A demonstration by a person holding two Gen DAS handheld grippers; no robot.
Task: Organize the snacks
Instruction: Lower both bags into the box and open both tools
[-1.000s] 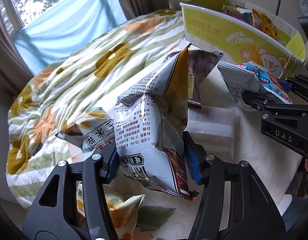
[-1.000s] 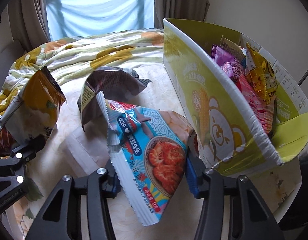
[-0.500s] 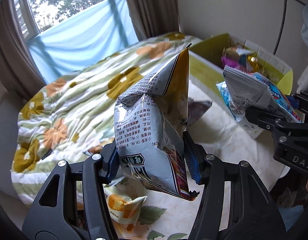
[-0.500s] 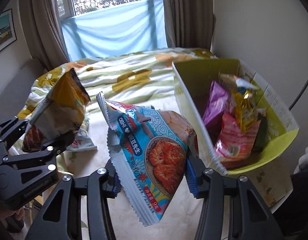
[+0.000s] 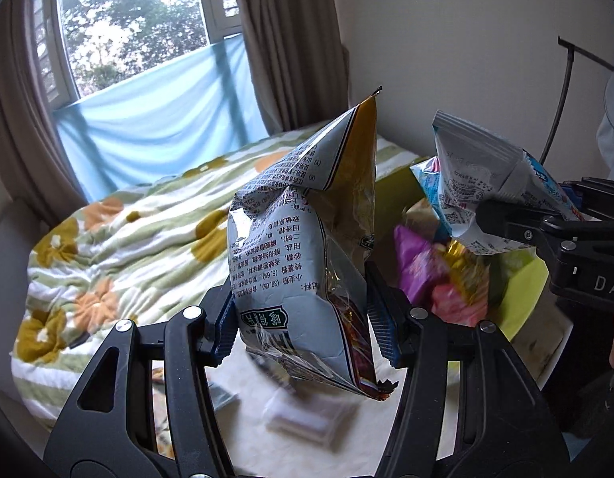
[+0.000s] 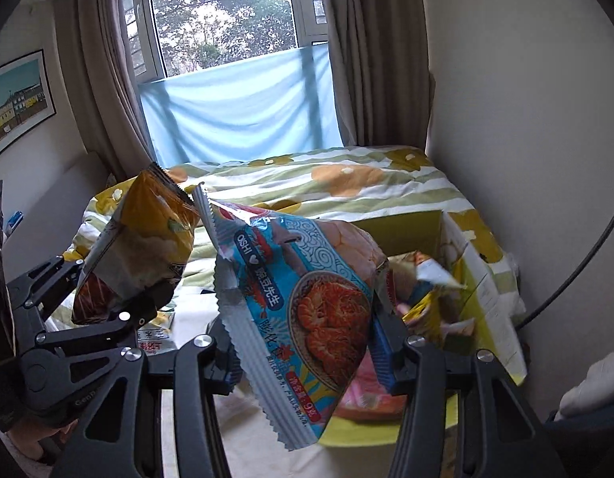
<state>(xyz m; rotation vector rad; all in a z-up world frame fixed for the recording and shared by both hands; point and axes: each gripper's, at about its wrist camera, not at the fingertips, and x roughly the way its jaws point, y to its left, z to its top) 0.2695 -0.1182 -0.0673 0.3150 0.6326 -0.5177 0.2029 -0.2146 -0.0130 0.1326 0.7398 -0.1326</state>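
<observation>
Lifting since earlier | yellow bag (image 5: 307,247) higher | blue bag (image 6: 303,310) higher

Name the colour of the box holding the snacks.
Yellow-green box, clearest in the right wrist view.

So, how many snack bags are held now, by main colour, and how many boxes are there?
Yellow bag, in left hand-held gripper: 1
Blue bag, in right hand-held gripper: 1
Yellow-green box: 1
Total: 3
</observation>
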